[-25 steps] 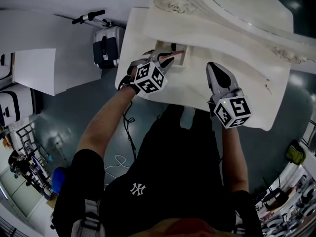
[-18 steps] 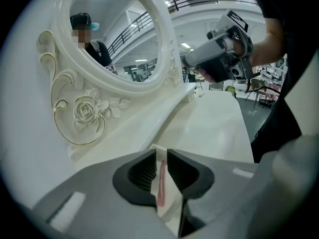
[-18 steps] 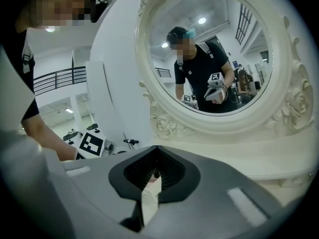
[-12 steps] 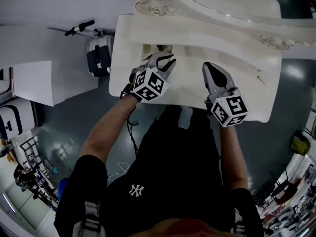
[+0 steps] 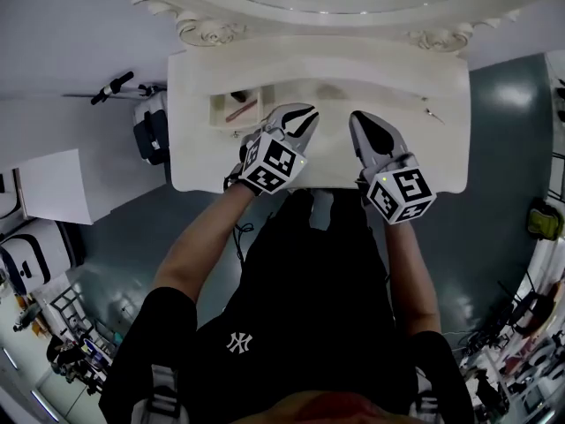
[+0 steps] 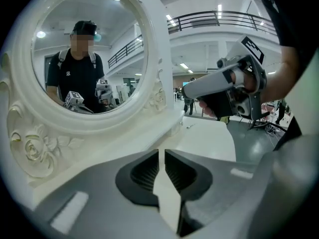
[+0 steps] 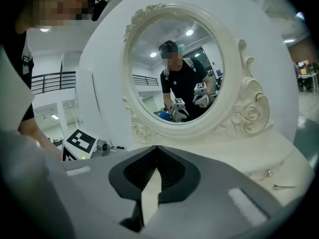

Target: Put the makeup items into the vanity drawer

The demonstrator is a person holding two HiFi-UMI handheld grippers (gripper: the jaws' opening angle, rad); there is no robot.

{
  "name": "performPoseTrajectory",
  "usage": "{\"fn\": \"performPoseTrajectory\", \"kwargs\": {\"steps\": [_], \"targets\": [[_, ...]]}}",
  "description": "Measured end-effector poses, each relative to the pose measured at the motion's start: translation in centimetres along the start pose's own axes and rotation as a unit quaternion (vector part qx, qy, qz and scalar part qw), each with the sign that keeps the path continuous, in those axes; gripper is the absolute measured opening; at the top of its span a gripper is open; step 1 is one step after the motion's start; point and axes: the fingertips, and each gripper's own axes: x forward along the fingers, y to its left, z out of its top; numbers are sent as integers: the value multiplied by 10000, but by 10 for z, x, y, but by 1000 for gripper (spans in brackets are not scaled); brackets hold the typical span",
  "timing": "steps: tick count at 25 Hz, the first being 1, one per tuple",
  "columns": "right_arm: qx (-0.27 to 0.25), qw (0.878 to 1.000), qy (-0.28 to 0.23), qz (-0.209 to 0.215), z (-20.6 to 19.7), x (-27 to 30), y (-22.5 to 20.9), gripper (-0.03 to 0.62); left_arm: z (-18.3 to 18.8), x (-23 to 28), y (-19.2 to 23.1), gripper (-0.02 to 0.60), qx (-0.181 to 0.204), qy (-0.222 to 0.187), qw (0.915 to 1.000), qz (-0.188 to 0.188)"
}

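The white vanity table (image 5: 441, 162) has a small open drawer (image 5: 218, 118) in its top at the left. Inside lie a pinkish pencil (image 5: 241, 110) and a dark item (image 5: 238, 96). My left gripper (image 5: 302, 113) hovers over the tabletop just right of the drawer. Its jaws are closed to a thin slit with nothing between them (image 6: 161, 153). The right gripper (image 5: 360, 118) hovers beside it over the table's middle, shut and empty (image 7: 156, 148). A thin metallic item (image 5: 430, 110) lies on the tabletop at the far right.
The oval mirror with its carved white frame (image 7: 249, 113) rises at the back of the table and reflects the person. A small drawer knob (image 7: 268, 173) shows below it. White panels (image 5: 53, 184) and dark equipment (image 5: 148, 135) stand on the grey floor to the left.
The left gripper has drawn back from over the open drawer to the tabletop on its right. The head view has swung, so the vanity now sits square across the top.
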Motion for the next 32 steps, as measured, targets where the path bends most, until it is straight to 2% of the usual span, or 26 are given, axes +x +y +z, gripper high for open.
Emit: {"fn": "performPoseTrajectory", "kwargs": {"steps": [13, 21, 25, 32], "targets": [[307, 9979, -229, -529, -3, -77, -86, 23, 78, 89, -78, 8, 7, -361, 9977, -572], [549, 9941, -263, -897, -13, -120, -147, 23, 113, 147, -122, 3, 96, -391, 9952, -893], [697, 9918, -286, -1035, -19, -140, -175, 23, 121, 177, -142, 3, 300, -281, 9938, -1032], [985, 9874, -300, -1205, -35, -163, -217, 23, 124, 226, -170, 3, 891, 27, 9880, -1258]]}}
